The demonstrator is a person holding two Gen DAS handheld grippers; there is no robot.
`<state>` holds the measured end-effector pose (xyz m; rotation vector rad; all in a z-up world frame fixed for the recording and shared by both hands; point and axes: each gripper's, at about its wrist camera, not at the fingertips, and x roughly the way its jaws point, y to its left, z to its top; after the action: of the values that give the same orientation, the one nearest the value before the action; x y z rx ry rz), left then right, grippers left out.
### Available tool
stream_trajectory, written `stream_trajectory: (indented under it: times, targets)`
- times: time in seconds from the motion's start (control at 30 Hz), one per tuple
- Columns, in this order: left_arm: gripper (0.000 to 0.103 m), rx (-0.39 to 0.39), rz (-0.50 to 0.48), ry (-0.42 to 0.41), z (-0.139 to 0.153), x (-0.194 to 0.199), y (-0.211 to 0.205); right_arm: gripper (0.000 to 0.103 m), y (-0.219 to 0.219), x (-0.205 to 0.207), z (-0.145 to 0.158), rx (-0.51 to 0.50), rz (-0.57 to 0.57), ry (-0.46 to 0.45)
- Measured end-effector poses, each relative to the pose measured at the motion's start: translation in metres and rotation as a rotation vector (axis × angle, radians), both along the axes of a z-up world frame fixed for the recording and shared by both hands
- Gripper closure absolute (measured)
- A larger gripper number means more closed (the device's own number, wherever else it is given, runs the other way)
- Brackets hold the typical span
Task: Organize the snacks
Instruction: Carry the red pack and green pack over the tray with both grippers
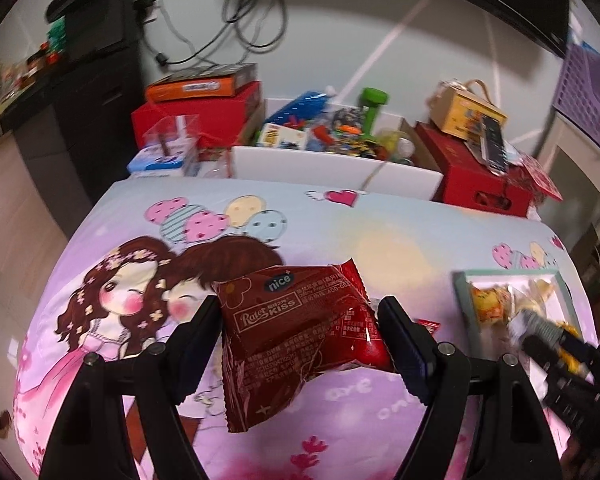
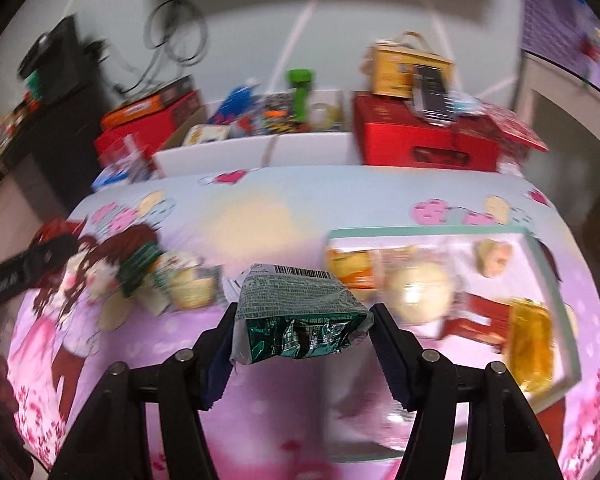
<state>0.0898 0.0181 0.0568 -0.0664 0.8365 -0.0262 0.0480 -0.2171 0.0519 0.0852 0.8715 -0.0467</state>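
Left tool (image 1: pixel 300 332) clamping red snack packet (image 1: pixel 300 344) | right tool (image 2: pixel 302 334) clamping green snack packet (image 2: pixel 300 320) | tray (image 2: pixel 556 280) ahead-right of right tool

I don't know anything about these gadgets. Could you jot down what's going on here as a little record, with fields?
Surface: cartoon-print cloth
Left gripper: shut on a red snack packet
Right gripper: shut on a green snack packet
Box: teal-rimmed box, on the cloth, open, already holding several snacks
Loose snacks: a small pile on the cloth, left of the box
Background: red boxes and a white bin of clutter behind the cloth
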Motion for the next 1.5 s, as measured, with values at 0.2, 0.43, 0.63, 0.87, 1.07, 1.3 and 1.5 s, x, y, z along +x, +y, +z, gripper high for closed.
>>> stream_trajectory:
  times: [0.2, 0.43, 0.63, 0.87, 1.07, 1.3, 1.5]
  targets:
    - [0.023, 0.024, -0.095, -0.002, 0.001, -0.003, -0.042, 0.037, -0.058, -0.012, 0.009, 0.023, -0.148, -0.014]
    - [0.023, 0.064, -0.231, 0.005, -0.006, -0.010, -0.102, 0.037, -0.119, -0.029, 0.010, 0.043, -0.291, -0.005]
    - [0.023, 0.087, -0.344, 0.044, -0.025, -0.010, -0.157, 0.037, -0.144, -0.036, 0.001, 0.060, -0.332, 0.017]
    - [0.023, 0.131, -0.417, 0.082, -0.051, -0.004, -0.198, 0.037, -0.157, -0.031, -0.020, 0.102, -0.343, 0.074]
    - [0.023, 0.183, -0.459, 0.110, -0.073, 0.000, -0.218, 0.037, -0.157, -0.027, -0.026, 0.113, -0.331, 0.094]
    - [0.023, 0.183, -0.500, 0.111, -0.079, -0.002, -0.237, 0.037, -0.161, -0.026, -0.029, 0.118, -0.352, 0.100]
    - [0.023, 0.160, -0.545, 0.112, -0.081, -0.005, -0.251, 0.036, -0.163, -0.025, -0.031, 0.125, -0.356, 0.107]
